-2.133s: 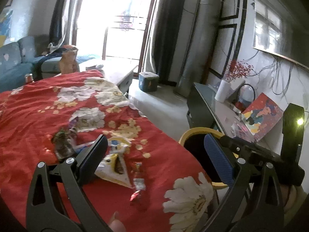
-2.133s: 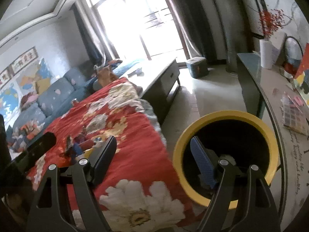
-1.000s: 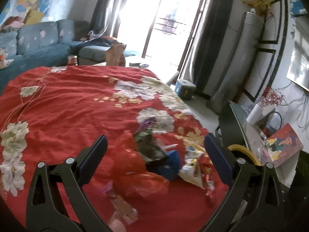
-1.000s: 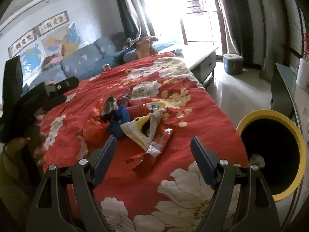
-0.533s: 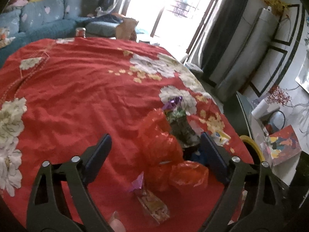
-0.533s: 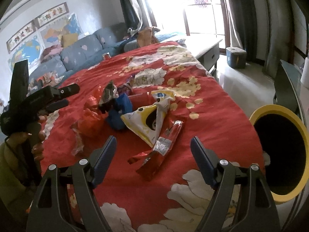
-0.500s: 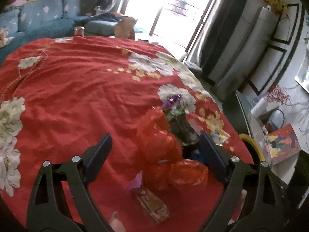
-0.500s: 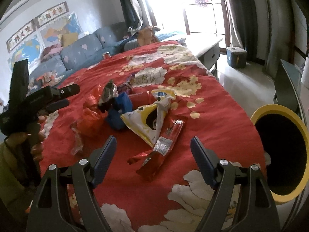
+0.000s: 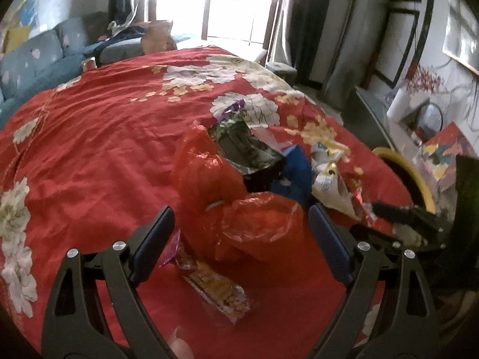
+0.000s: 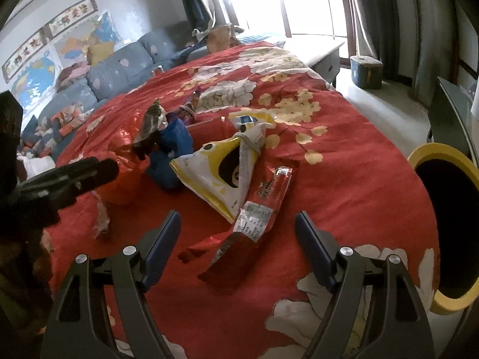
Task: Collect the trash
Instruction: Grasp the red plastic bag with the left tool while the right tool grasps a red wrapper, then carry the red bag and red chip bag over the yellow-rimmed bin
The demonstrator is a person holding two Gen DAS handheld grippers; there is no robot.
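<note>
Trash is lying in a loose heap on the red floral cloth (image 10: pixel 344 161) covering the desk. Red wrapper (image 10: pixel 257 209) is sitting nearest, flat, between the open fingers of the right hand-held gripper (image 10: pixel 238 248). It looks light, thin, crinkly, likely slippery; pinching across its raised middle seems best. Yellow-white bag (image 10: pixel 221 173) is touching it behind. Red plastic bag (image 9: pixel 257 224) is puffing up, soft, ahead of the left hand-held gripper (image 9: pixel 241 239), also spread wide; any bunched fold would do. Small snack packet (image 9: pixel 215 290) is lying flat below. Yellow bin (image 10: pixel 443 230) is waiting at the desk's right edge.
</note>
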